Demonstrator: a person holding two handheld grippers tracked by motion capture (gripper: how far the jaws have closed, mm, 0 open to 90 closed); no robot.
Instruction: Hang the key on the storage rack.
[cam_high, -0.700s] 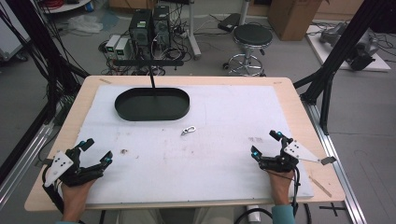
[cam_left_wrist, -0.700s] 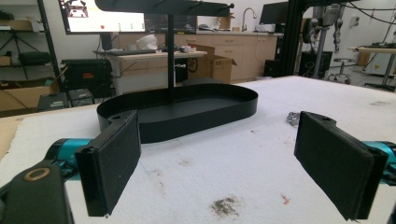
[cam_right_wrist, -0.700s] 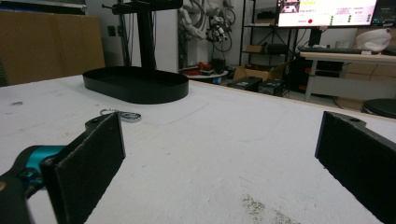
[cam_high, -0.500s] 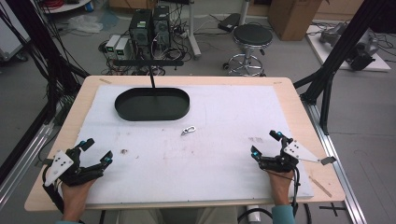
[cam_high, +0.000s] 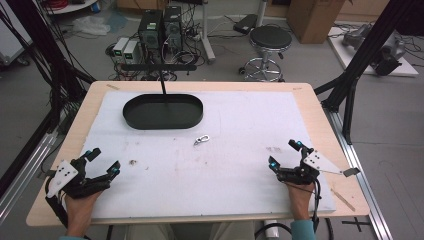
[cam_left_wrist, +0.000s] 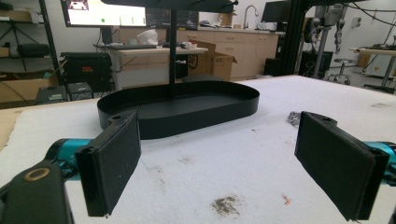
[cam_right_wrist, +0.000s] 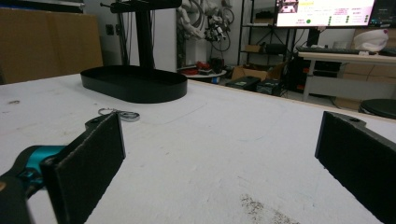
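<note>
Resting on the white worktop (cam_high: 230, 170), each hand-held gripper, left (cam_high: 102, 161) and right (cam_high: 285, 153), gapes wide, holding nothing, near a metal clip (cam_high: 201, 140).

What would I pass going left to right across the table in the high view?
Left claw → black oval tray → small metal clasp → right claw.
</note>
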